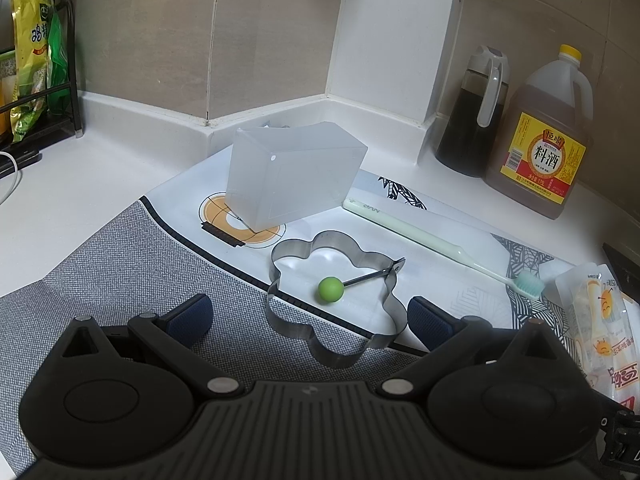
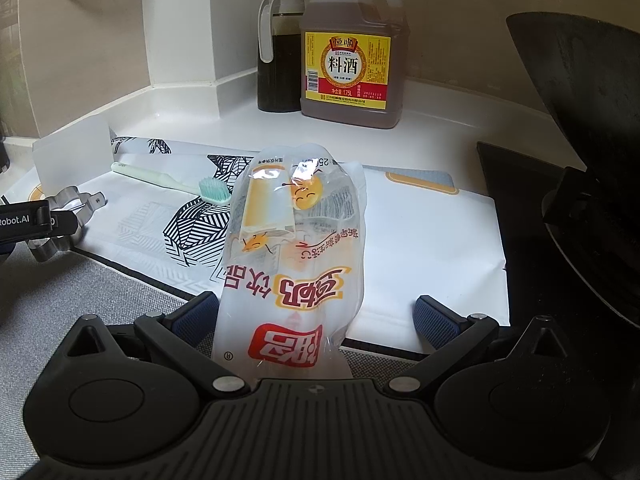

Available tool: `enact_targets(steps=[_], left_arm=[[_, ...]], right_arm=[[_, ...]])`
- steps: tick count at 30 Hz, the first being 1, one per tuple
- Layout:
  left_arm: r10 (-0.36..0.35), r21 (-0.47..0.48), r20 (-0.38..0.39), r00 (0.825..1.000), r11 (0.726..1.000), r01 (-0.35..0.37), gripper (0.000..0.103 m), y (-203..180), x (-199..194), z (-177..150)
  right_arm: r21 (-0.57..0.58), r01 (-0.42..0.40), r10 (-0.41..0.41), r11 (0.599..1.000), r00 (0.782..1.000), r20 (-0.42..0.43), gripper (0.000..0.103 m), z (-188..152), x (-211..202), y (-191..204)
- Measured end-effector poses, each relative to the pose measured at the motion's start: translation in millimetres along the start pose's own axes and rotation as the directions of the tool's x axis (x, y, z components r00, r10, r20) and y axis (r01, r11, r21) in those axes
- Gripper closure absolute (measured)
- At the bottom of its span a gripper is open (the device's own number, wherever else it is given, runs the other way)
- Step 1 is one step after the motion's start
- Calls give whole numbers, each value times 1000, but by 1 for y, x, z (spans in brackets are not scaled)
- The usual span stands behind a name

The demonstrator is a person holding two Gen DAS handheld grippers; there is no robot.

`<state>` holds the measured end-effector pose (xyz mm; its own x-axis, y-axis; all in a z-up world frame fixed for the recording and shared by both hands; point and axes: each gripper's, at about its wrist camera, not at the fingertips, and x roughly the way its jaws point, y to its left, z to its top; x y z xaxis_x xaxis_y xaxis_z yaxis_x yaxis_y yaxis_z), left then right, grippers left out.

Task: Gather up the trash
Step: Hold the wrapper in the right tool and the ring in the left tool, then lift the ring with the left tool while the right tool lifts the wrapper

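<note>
Wrapper (image 2: 292,264) lies between my right gripper (image 2: 316,316)'s wide jaws, left gripper (image 1: 308,320) spread idle over the egg ring (image 1: 336,300), so I judge closing comes next.

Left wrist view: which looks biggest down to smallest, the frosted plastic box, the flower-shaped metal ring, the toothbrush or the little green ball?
1. Frosted plastic box
2. Flower-shaped metal ring, though it lies nearer the camera, which flatters it
3. Toothbrush, long but thin
4. Green ball
</note>
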<state>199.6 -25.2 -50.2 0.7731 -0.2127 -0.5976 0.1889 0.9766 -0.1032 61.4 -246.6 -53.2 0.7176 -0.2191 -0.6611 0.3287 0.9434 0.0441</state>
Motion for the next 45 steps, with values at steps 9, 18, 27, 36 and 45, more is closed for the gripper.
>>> enact_targets(steps=[9, 18, 27, 36, 45], left_arm=[[0, 0, 0, 1000, 1000, 0, 0, 0, 0, 0], [39, -5, -2, 999, 999, -39, 0, -3, -3, 1], [62, 72, -26, 998, 996, -60, 59, -20, -19, 10], [14, -4, -57, 998, 1000, -15, 94, -8, -35, 15], [21, 21, 72, 997, 1000, -23, 0, 14, -55, 20]], right_arm=[[0, 0, 0, 1000, 1000, 1, 0, 0, 0, 0], [0, 1, -1, 1000, 1000, 3, 0, 0, 1, 0], [4, -3, 3, 1000, 1000, 31, 31, 0, -6, 3], [58, -35, 32, 998, 998, 56, 37, -4, -22, -10], [77, -37, 33, 996, 998, 57, 33, -8, -22, -15]])
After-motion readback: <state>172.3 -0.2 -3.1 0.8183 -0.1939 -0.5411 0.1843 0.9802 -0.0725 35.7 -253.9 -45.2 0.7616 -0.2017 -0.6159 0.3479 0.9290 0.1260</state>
